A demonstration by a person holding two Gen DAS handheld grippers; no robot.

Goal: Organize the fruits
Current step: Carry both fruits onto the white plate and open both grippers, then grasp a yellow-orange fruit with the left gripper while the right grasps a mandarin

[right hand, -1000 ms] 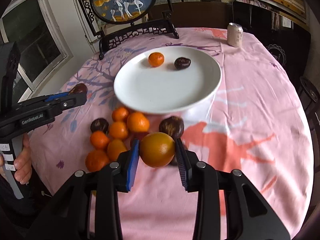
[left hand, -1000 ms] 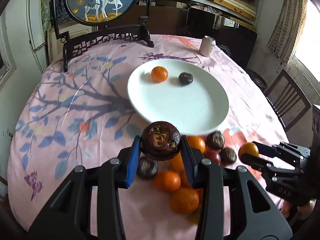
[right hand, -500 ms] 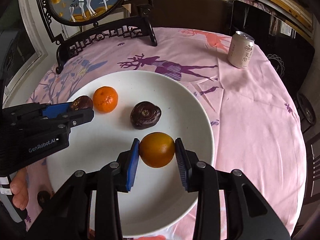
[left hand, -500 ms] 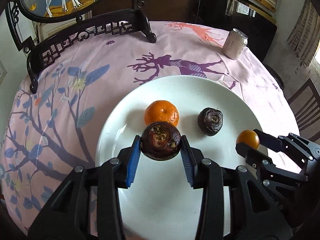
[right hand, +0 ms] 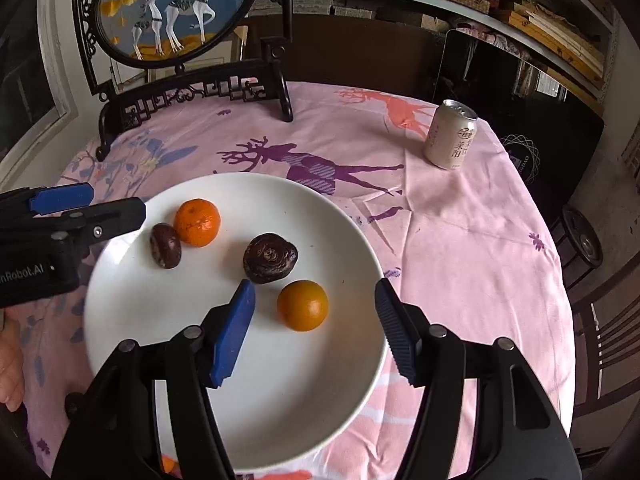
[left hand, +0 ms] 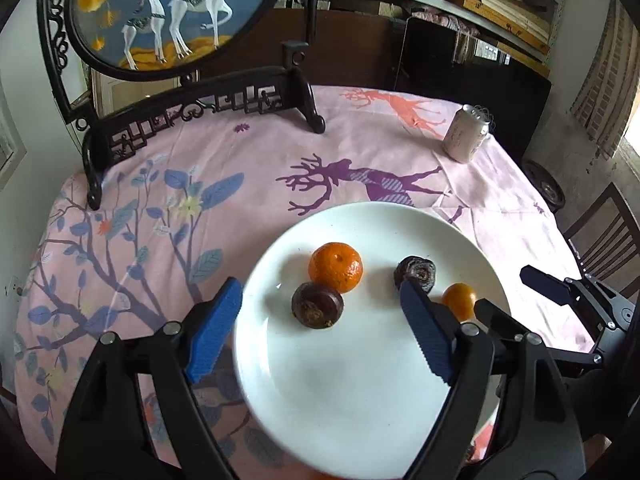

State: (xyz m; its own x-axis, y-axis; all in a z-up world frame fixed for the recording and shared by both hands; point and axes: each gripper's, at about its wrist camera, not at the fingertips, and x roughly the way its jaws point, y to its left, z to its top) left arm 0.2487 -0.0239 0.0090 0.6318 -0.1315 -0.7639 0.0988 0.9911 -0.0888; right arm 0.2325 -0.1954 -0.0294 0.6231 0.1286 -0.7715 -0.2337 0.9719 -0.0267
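Note:
A white plate [left hand: 340, 380] [right hand: 280, 384] sits on the pink cloth with four fruits on it. My left gripper [left hand: 320, 294] [right hand: 112, 204] hovers over the plate's left side, its jaws opening. A dark purple fruit [left hand: 317, 305] [right hand: 165, 245] lies free between them, touching a mandarin [left hand: 335, 267] [right hand: 197, 222]. My right gripper [right hand: 314, 296] [left hand: 508, 294] is also opening, and an orange [right hand: 303, 305] [left hand: 460, 300] rests on the plate between its pads, untouched. A second dark fruit [right hand: 270, 258] [left hand: 416, 274] lies just beyond it.
A pale drink can [right hand: 450, 136] [left hand: 466, 134] stands at the far right of the table. A black carved stand with a round deer picture [left hand: 200, 100] fills the far left. A wooden chair [left hand: 600, 236] is off the right edge. A hand [right hand: 10, 360] holds the left gripper.
Both grippers carried their fruit from the loose pile out over the plate, then their jaws parted. The dark fruit and the orange now lie on the plate.

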